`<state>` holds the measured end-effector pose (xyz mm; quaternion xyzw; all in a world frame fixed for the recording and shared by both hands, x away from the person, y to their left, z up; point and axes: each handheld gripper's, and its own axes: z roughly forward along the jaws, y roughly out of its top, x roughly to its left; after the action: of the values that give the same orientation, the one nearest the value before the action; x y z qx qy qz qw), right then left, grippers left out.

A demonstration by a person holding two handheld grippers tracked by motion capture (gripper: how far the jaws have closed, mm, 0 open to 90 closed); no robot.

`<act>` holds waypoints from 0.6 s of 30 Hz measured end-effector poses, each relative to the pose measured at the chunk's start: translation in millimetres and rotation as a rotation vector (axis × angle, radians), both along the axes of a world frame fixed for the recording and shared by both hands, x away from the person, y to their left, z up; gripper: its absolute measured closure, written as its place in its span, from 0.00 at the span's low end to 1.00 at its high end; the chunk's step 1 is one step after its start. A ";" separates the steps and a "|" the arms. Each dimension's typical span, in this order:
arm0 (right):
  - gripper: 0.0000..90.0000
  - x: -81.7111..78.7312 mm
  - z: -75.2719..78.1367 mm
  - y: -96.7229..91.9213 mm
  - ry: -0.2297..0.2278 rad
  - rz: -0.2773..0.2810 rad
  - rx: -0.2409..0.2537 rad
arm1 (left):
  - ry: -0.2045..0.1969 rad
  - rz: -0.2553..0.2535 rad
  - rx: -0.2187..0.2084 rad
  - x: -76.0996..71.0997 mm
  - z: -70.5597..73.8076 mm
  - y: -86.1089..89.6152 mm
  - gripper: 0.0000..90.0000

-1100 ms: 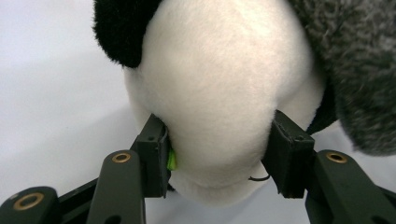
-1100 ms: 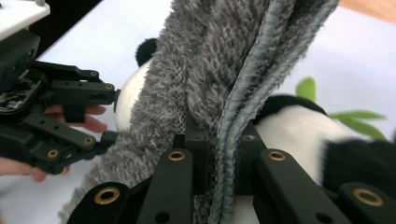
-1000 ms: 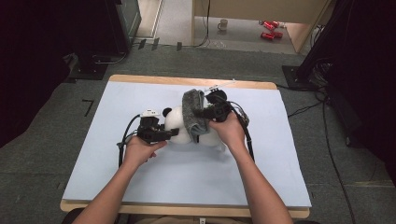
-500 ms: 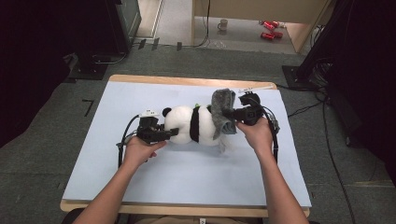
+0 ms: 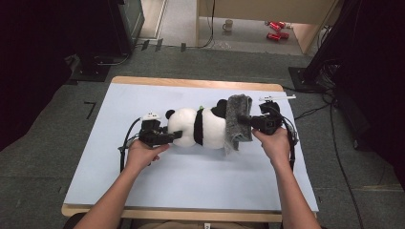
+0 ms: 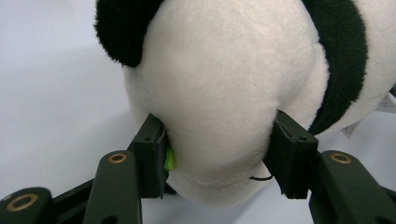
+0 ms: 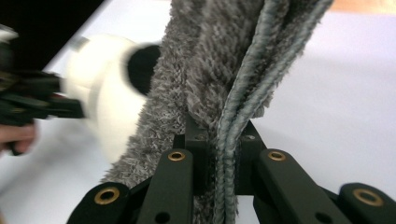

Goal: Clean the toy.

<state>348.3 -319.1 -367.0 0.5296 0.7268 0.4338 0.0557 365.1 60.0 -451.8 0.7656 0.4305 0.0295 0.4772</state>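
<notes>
A black-and-white panda plush [image 5: 200, 129] lies on its side on the pale blue table cover [image 5: 143, 181]. My left gripper [image 5: 176, 136] is shut on its white head, and the pads dent the fur [image 6: 219, 84] on both sides. The jaws of this left gripper [image 6: 219, 158] have just been opening a little, with the head still between them. A grey fluffy cloth [image 5: 236, 107] hangs at the panda's right end. My right gripper [image 5: 244, 120] is shut on its folded edge [image 7: 219, 60], pinched between the pads of that right gripper [image 7: 224, 144]. The panda [image 7: 107, 93] shows blurred behind the cloth.
A thin white object [image 5: 277, 98] lies near the table's back right corner. On the floor beyond the table stand a mug [image 5: 229, 24] and red cans [image 5: 274, 31]. Cables trail from both grippers across the cover.
My right gripper has moved to the right with the grey cloth, drawing it from over the panda's body to its right end. The left hand has stayed put.
</notes>
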 end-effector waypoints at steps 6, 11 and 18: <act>0.90 -12.9 9.3 19.8 -0.018 0.081 0.026 | 0.005 0.002 -0.004 0.2 1.4 1.0 0.47; 0.90 -11.8 -4.2 42.7 -0.009 0.107 -0.038 | -0.001 -0.011 -0.009 1.1 2.3 3.3 0.41; 0.89 -3.3 -7.4 41.5 -0.023 0.080 -0.072 | -0.052 -0.059 -0.008 0.9 5.4 10.7 0.40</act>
<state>345.0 -277.6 -374.4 0.4925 0.7619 0.4154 0.0657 366.0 70.8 -446.3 0.7750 0.3953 0.0333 0.4919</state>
